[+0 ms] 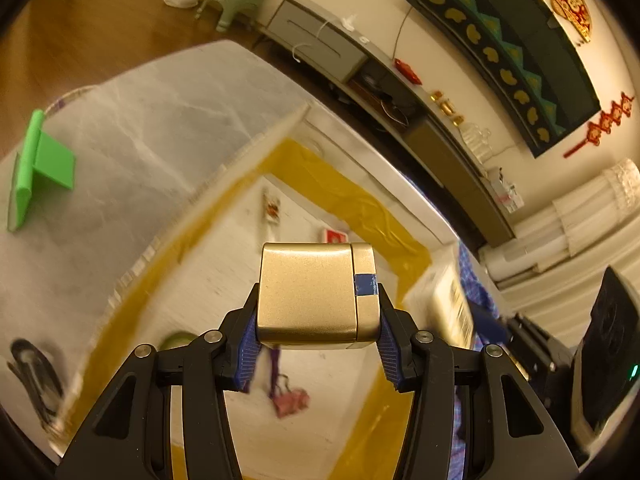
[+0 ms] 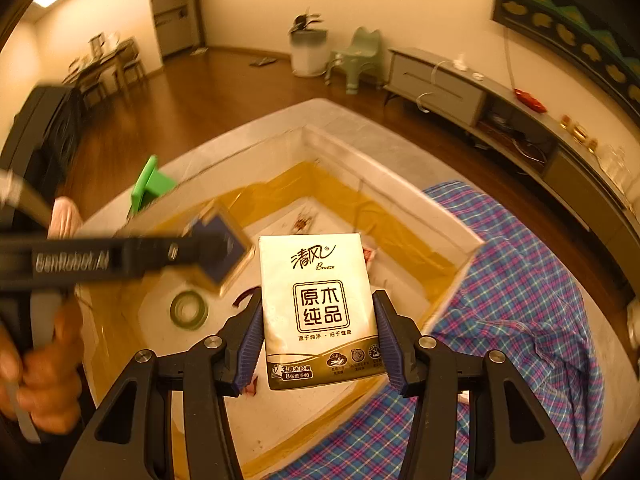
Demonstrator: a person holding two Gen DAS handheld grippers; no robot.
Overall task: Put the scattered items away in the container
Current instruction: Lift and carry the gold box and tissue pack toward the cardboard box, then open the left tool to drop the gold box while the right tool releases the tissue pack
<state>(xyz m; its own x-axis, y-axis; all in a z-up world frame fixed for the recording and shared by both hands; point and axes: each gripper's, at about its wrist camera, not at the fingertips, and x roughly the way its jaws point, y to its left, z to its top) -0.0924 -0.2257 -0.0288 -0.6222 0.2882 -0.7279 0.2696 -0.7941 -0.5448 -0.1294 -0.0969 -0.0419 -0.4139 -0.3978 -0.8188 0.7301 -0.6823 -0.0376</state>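
We've got two claws, each gripping one item above the open box (image 2: pixel 460 248). The left claw (image 1: pixel 318 344) clamps a gold case (image 1: pixel 312 296), long axis sideways. The right claw (image 2: pixel 318 340) squeezes a tissue pack (image 2: pixel 320 308), upright, long axis pointing away from us. Inside the box: one tape roll (image 2: pixel 189 310), plus small blurred bits we can't identify. One green stand (image 1: pixel 40 168) sits on the worktop (image 1: pixel 140 120).

My left gripper (image 1: pixel 318 320) and right gripper (image 2: pixel 318 334) had black plastic fingers with ribbed blue pads (image 2: pixel 248 344) and silver screws. White "GenRobot.AI" lettering marked one handle, gripped by a bare-skinned hand (image 2: pixel 44 376).
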